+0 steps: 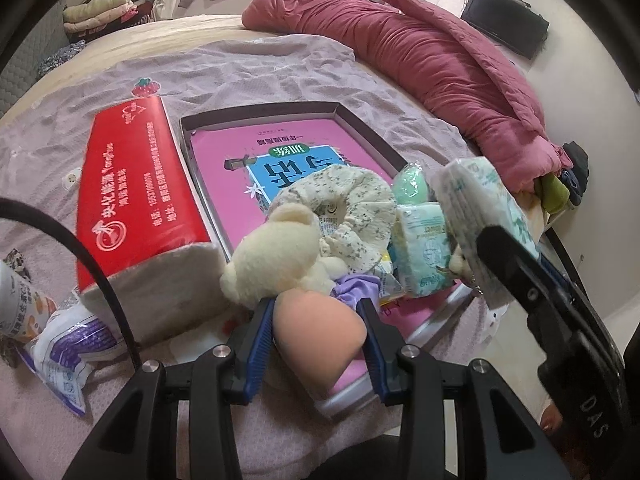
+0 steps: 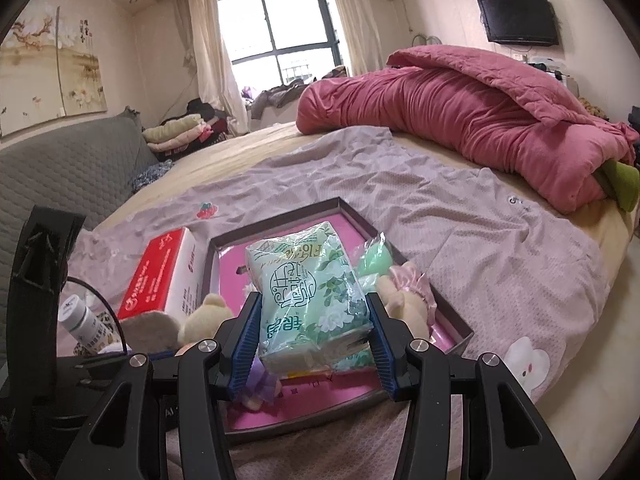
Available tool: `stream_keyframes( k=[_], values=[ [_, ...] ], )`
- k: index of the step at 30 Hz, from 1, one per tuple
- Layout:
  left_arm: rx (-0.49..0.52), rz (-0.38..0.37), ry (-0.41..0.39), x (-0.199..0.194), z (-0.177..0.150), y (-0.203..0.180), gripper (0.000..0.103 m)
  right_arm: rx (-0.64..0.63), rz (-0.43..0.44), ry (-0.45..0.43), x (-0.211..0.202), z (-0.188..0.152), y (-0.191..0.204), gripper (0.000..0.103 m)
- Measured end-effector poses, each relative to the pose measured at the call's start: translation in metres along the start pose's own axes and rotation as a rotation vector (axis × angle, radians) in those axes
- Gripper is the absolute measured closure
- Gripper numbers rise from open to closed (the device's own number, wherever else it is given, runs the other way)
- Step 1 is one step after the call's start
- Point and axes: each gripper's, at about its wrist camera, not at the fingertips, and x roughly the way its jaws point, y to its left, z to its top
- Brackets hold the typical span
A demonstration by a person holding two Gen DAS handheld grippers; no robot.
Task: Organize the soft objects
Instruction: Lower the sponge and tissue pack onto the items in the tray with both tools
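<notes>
My left hand-held gripper (image 1: pixel 318 322) pinches a peach sponge (image 1: pixel 320 332) between its blue pads, just over the near edge of the tray (image 1: pixel 256 112). My right hand-held gripper (image 2: pixel 314 334) squeezes a green tissue pack (image 2: pixel 308 288) above the same tray. In the left view that pack (image 1: pixel 480 216) shows at 2 o'clock from the sponge. A cream teddy (image 1: pixel 276 252) sits at 11 o'clock, touching a flowery scrunchie (image 1: pixel 352 208) at 12. A purple scrunchie (image 1: pixel 356 286) peeks out just behind the sponge. A red tissue box (image 1: pixel 136 188) lies on the bed (image 1: pixel 260 64) beside the tray, at 10 o'clock.
</notes>
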Motion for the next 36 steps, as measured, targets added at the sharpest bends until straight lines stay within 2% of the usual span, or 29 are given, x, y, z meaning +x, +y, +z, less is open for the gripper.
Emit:
stream_keyframes(
  k=[9, 22, 36],
  values=[
    [-0.001, -0.01, -0.001, 0.011, 0.0, 0.003, 0.061, -0.006, -0.001, 0.043, 0.018, -0.006, -0.003, 0.051],
    [0.054, 0.012, -0.01, 0.011, -0.008, -0.008, 0.061, -0.022, 0.007, 0.067, 0.032, -0.006, 0.0, 0.051],
    [0.081, 0.005, 0.003, 0.012, -0.015, -0.015, 0.061, -0.045, -0.02, 0.171, 0.066, 0.001, 0.017, 0.051]
  ],
)
